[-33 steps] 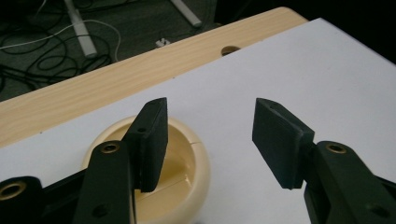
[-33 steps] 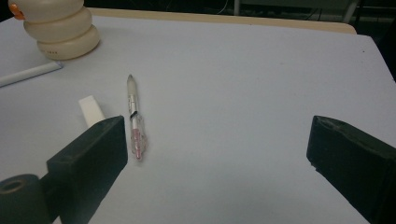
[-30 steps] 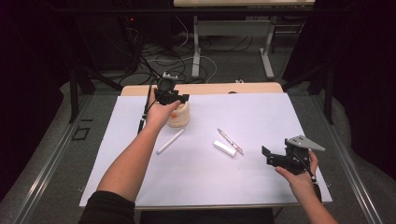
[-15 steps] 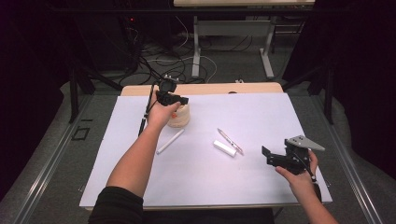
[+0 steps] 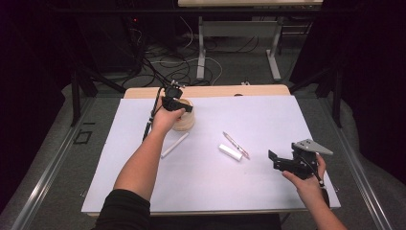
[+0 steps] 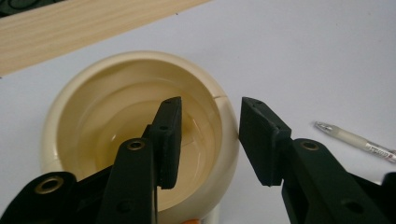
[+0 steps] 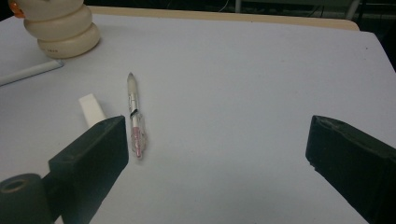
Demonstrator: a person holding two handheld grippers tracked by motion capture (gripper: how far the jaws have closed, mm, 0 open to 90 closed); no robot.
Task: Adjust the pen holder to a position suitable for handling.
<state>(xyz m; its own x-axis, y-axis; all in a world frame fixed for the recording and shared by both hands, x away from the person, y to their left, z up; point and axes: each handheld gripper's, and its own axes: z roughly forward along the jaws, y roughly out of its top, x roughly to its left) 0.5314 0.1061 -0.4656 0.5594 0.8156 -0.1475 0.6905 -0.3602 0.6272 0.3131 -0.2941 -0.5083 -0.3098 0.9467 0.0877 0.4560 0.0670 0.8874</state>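
A white sheet covers most of the surface (image 5: 268, 120), leaving a strip of pale wood bare along its far edge. Beyond it, in the upper part of the high view, the room is dark: grey floor, loose cables and the metal legs of another table.

The cream holder (image 5: 184, 120) stands left of centre near the far edge. The left tongs (image 5: 178, 104) hang over it. In the left gripper view they (image 6: 210, 140) straddle its rim (image 6: 223, 122), one jaw inside the hollow, the other outside; the jaws have just been closing, but a gap remains on both sides.

At the lower right of the high view, the right tongs (image 5: 280, 163) hover wide open, gripping nothing. A pen (image 5: 236, 145), a white eraser (image 5: 230, 152) and a white stick (image 5: 174, 144) lie mid-sheet.
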